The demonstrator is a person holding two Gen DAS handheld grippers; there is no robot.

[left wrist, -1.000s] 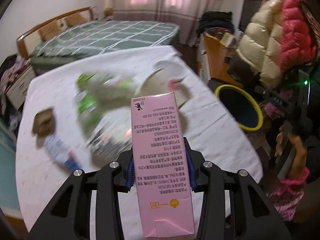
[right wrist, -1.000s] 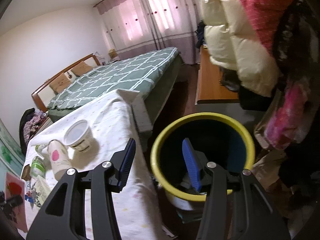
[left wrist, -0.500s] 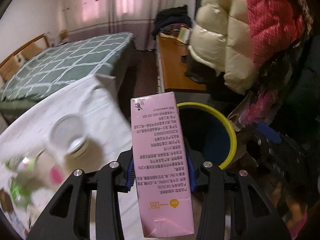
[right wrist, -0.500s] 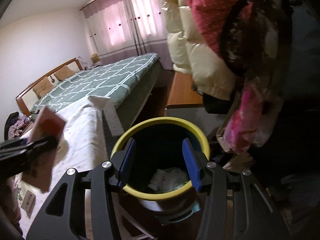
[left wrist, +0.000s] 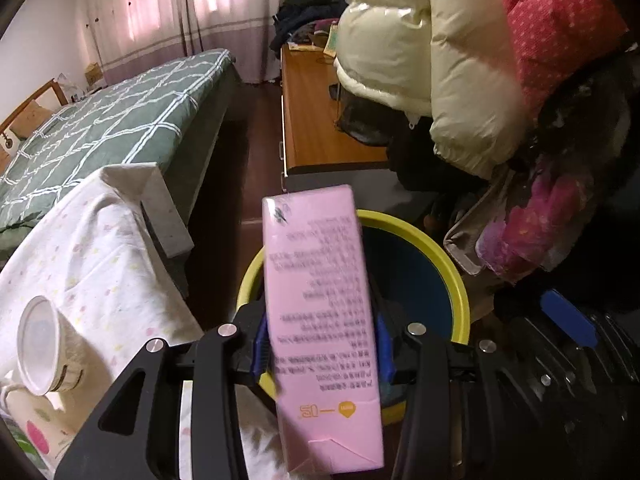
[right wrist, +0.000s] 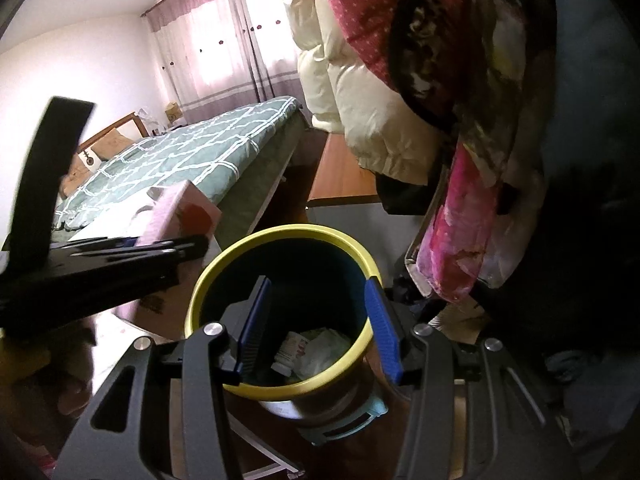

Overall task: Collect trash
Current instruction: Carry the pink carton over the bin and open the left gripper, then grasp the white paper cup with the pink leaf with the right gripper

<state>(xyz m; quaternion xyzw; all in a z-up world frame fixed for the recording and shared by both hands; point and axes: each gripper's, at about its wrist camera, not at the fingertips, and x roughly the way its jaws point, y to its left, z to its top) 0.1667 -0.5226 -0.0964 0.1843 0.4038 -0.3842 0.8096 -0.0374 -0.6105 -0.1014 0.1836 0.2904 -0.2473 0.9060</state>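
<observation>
Bedroom | white walls (right wrist: 80,64) | pink-mauve curtains (left wrist: 160,12) glowing with daylight | wooden-headboard bed with green white-checked cover (left wrist: 112,120) | dark brown floor (left wrist: 260,152) | orange-brown wooden cabinet (left wrist: 316,120) | cream and red quilted coats (left wrist: 460,60) hanging right

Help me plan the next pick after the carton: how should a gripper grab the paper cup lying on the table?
Grip the paper cup across its side walls, just behind the white rim, coming from above. It lies tipped on its side on the tablecloth, mouth sideways, so the rounded body is the exposed part.
</observation>
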